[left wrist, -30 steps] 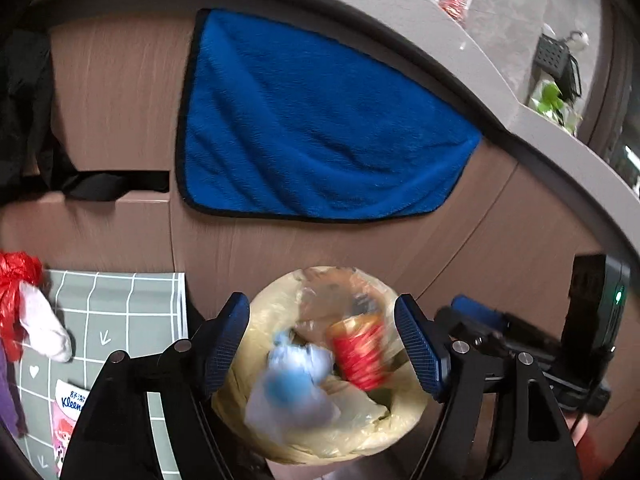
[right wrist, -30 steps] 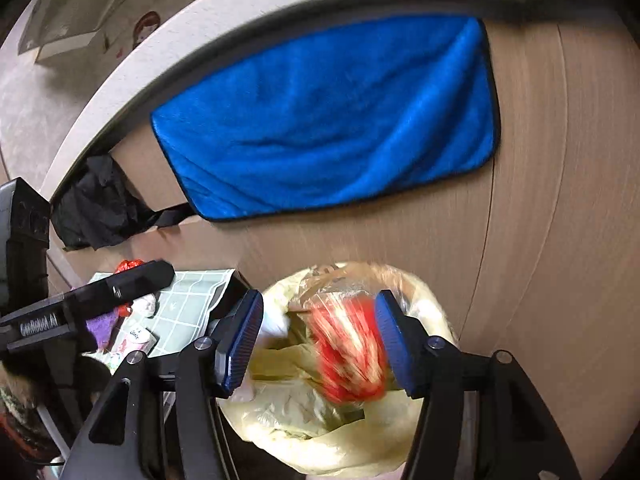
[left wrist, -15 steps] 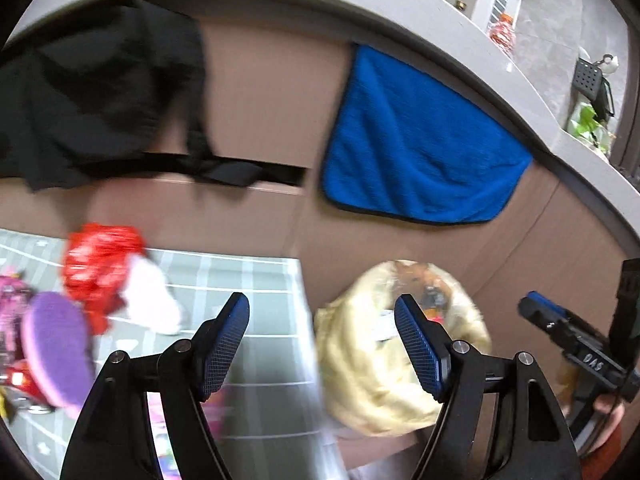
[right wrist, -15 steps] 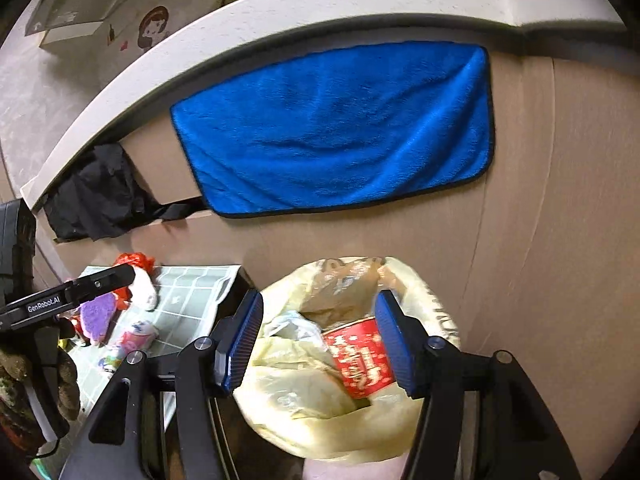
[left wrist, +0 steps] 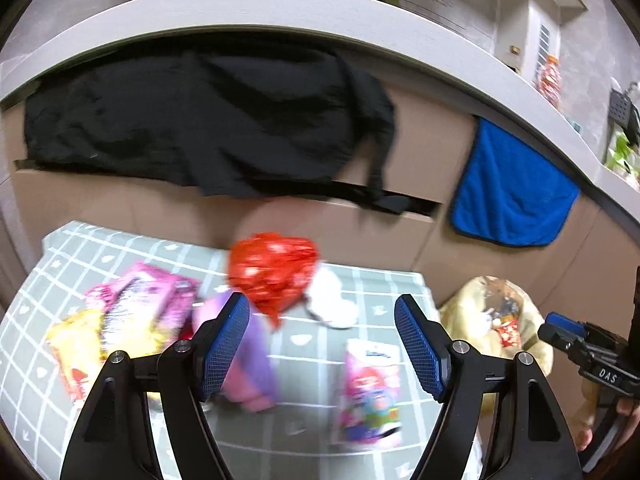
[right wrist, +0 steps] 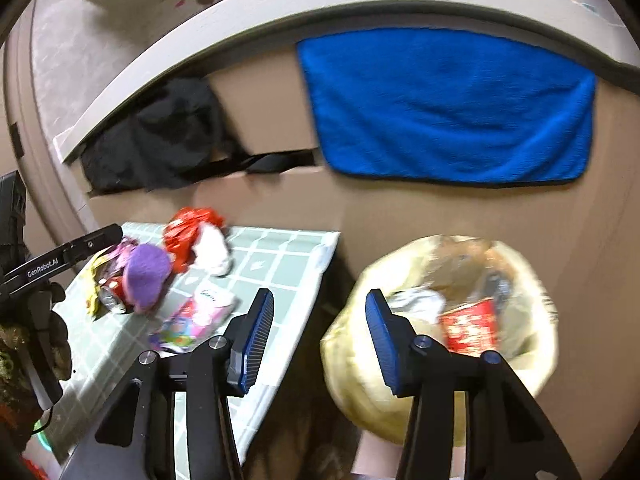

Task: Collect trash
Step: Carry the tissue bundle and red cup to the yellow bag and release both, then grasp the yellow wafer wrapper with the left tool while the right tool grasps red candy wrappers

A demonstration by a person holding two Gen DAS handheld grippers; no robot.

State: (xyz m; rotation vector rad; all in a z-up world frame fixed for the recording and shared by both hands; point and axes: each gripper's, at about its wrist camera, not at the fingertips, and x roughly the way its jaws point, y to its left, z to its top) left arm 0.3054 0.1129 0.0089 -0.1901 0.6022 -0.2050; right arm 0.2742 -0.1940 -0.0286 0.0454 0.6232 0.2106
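Bin bag (right wrist: 440, 344) right of table (right wrist: 280, 256): partly filled, red cup (right wrist: 468, 326) inside | left gripper (left wrist: 322, 344) spread, empty, above table | right gripper (right wrist: 318, 338) just narrowing, nothing between | left: red wrapper (left wrist: 274, 270), tissue (left wrist: 332, 300), purple piece (right wrist: 146, 274), snack packets (left wrist: 370, 400) on table.

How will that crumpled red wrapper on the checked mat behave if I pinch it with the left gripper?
The red wrapper looks like thin, shiny, crumpled foil, so it will probably crush flat between the pads and weigh almost nothing. It touches a white wad, which may drag along. The left gripper stands open and empty.
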